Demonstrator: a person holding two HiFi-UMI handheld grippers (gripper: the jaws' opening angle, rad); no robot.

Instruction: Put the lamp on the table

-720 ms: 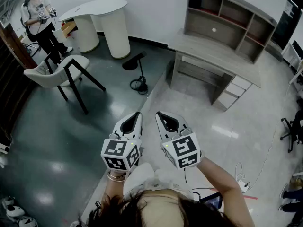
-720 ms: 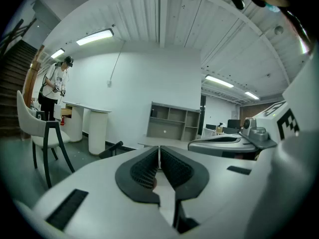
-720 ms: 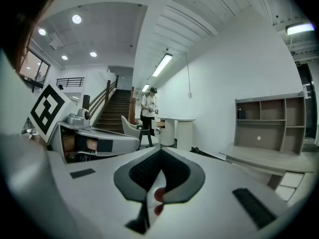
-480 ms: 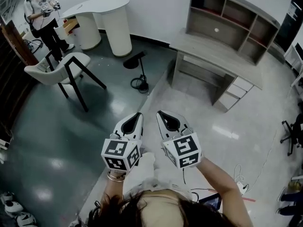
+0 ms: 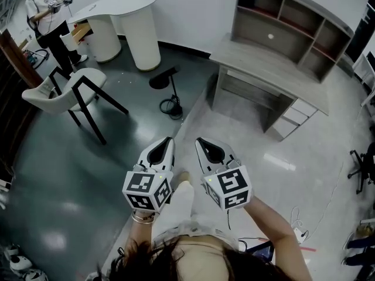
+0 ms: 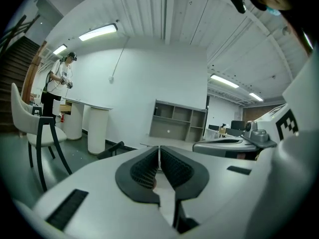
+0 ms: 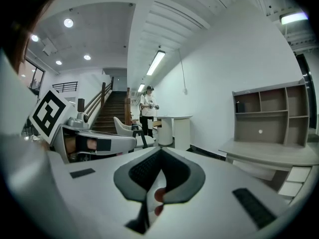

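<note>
Left gripper view has the left gripper with its ribbed pads pressed together and nothing between them. The right gripper is likewise closed and empty. Seen from the head view, both are held side by side, well short of the grey desk. The black lamp is on the dark floor just left of the desk, its cord coiled beside it. Each gripper's cube bears black-and-white square markers.
</note>
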